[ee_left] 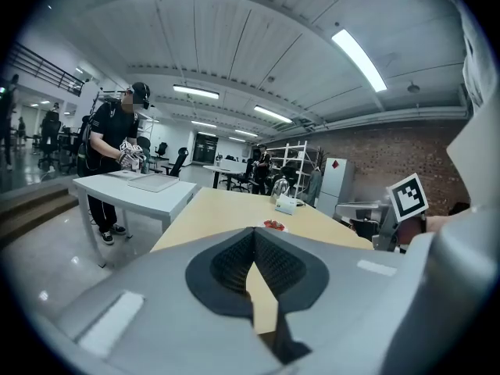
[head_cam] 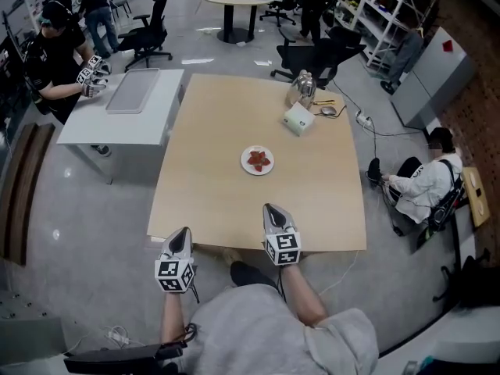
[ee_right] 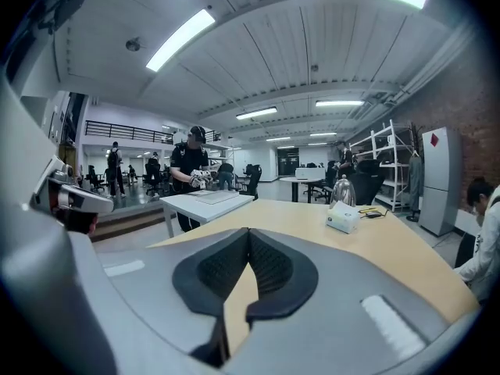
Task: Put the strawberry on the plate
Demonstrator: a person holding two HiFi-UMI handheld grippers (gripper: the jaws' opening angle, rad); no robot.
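Jaws: on the left gripper (ee_left: 254,234) they are pressed together at the tips with nothing between them; on the right gripper (ee_right: 248,231) they are closed the same way and empty.
Strawberry (head_cam: 258,160): red, lying on the plate, apart from both grippers.
Plate (head_cam: 244,165): small, white and round, near the middle of the wooden table (head_cam: 226,116).
Right gripper place: at 6 o'clock from the plate in the head view, over the table's near edge, pointing toward the plate.
Left gripper place: at 7 o'clock from the plate, off the table's near left corner, pointing the same way.
White box (head_cam: 298,119): at 1 o'clock from the plate, on the table.
Shiny domed vessel (head_cam: 304,87): just beyond the box, near the far right corner.
White table (head_cam: 94,123): at 10 o'clock, separate from the wooden one, carrying a grey tray (head_cam: 133,90).
Person in black (head_cam: 53,62): stands at the white table's far left side.
Seated person (head_cam: 426,184): on the floor at 3 o'clock.
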